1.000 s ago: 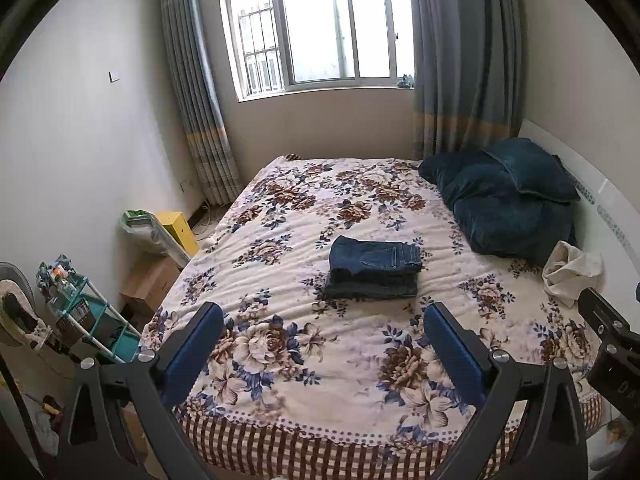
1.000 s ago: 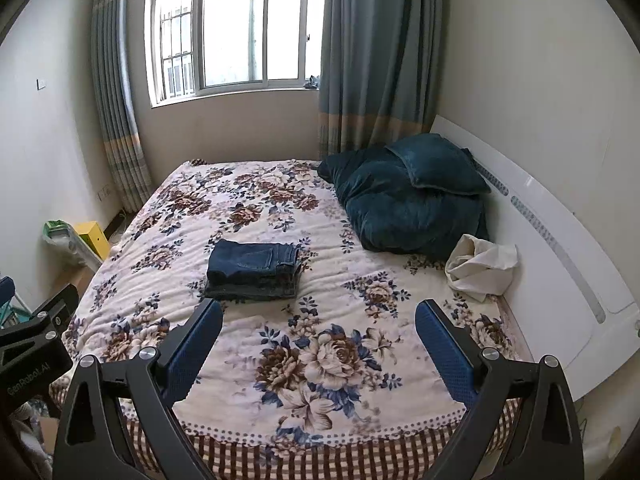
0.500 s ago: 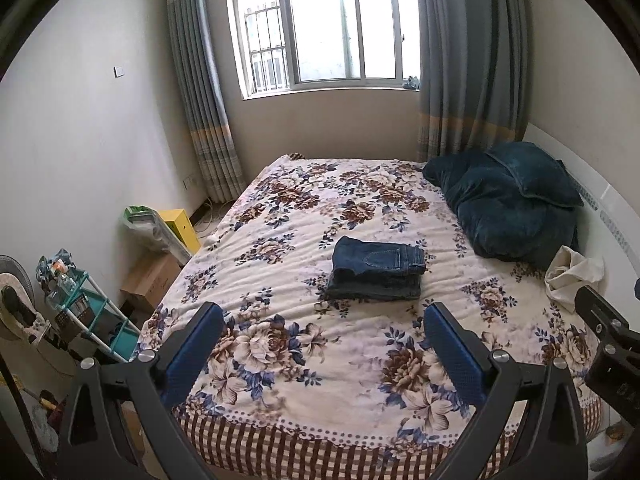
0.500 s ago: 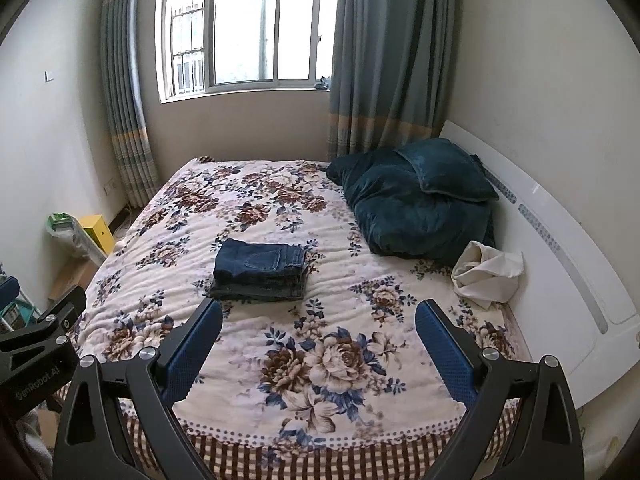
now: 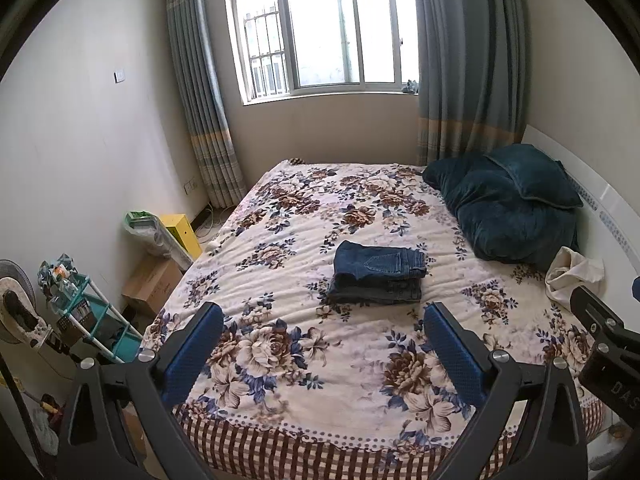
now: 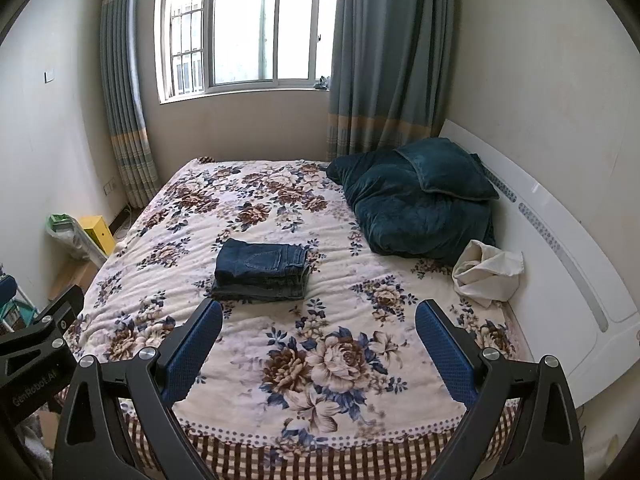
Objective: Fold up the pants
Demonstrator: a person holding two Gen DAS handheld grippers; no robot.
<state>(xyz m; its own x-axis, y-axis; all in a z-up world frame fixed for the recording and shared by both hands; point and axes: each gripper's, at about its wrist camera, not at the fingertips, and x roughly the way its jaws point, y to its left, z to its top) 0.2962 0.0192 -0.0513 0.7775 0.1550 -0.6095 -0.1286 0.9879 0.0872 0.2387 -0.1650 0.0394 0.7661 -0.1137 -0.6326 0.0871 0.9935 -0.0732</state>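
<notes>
Nearest the viewer, the left gripper (image 5: 323, 334) hangs above the foot edge of a bed, its two blue-padded fingers (image 5: 193, 350) spread wide with nothing between them. The right gripper (image 6: 319, 332) is held the same way just to its right, jaws wide and empty. Both are well apart from any cloth. Under them lies the bedspread (image 6: 320, 364), cream with large brown and blue flowers and a checked border along the near edge. Farther on, around the middle of the bed, the pants (image 5: 378, 278), dark blue jeans, lie folded into a compact stack, a back pocket facing up. To the far right, dark teal pillows (image 6: 416, 204) are piled against the white headboard (image 6: 560, 248), with a crumpled cream cloth (image 6: 486, 272) just beside them. On the far wall is a window (image 5: 324, 32) between grey-blue curtains.
</notes>
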